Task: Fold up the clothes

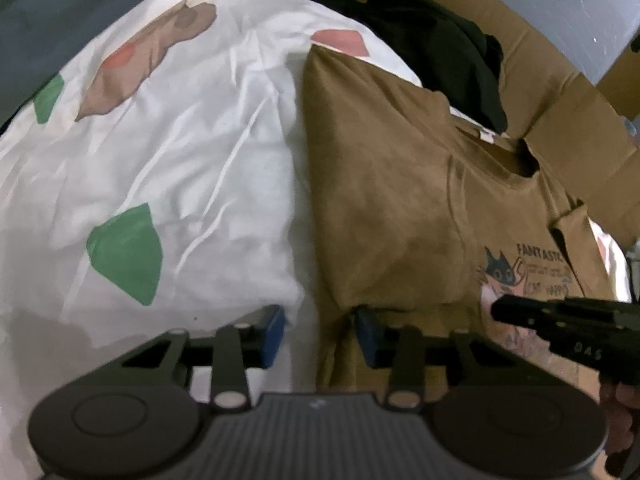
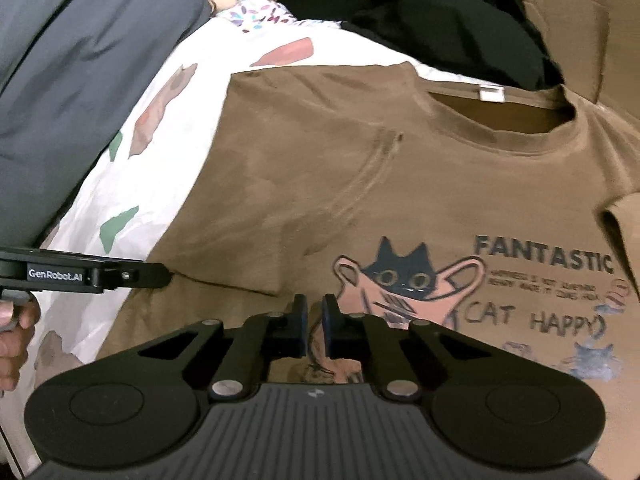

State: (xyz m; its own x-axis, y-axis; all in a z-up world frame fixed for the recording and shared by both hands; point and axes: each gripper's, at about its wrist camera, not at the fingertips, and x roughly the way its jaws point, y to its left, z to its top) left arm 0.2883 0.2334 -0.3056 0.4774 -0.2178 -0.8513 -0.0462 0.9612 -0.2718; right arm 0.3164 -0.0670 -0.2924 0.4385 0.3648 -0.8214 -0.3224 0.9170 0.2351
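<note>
1. The brown T-shirt (image 2: 360, 168) lay flat, print up, on the white patterned bedsheet (image 1: 180, 140).
2. The right gripper (image 2: 315, 320) had its fingers nearly together, pinching a ridge of the shirt near the cat print.
3. The left gripper (image 1: 320, 332) stood partly open, fingers astride the shirt's side edge, gripping nothing visibly.
4. Judged step: taking hold for a fold; next, the left needs a firm grasp.

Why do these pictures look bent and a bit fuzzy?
Both views use fisheye lenses, so edges curve and corners go black. Left wrist view: the bedsheet is soft and blurred. Right wrist view: sharper, the shirt print is readable; lighting is dim.
</note>
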